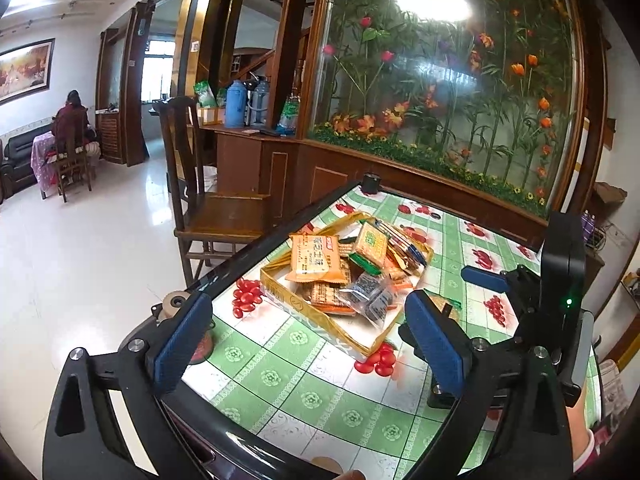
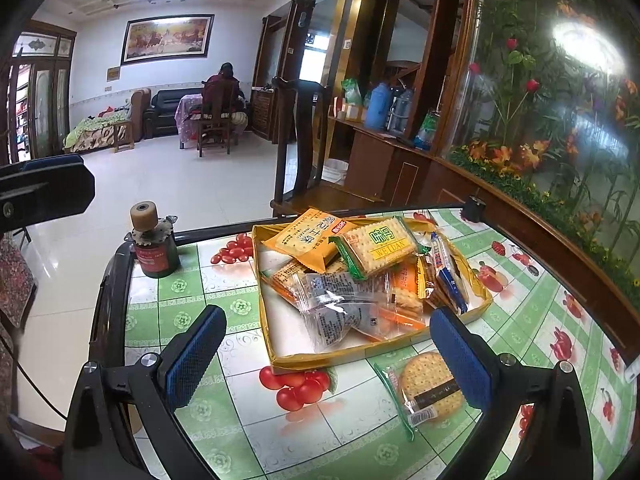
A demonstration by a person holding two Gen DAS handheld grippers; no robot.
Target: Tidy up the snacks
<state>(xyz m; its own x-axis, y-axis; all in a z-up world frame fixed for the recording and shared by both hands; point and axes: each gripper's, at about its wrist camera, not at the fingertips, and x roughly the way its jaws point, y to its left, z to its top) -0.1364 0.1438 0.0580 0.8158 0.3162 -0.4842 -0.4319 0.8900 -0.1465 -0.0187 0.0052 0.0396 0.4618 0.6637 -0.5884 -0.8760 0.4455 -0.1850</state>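
Both the left claw and right claw are spread and empty before the snack-filled yellow tray, a round biscuit packet on the surface at the tray's five o'clock.

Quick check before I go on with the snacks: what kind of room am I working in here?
Most likely a home living and dining room. A sofa stands under a framed painting at the far wall, wooden chairs stand about, and the table wears a fruit-print oilcloth.

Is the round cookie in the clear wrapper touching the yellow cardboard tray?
Apart. In the right wrist view, the round cookie in the clear wrapper lies on the tablecloth with a strip of green cloth showing between it and the yellow cardboard tray.
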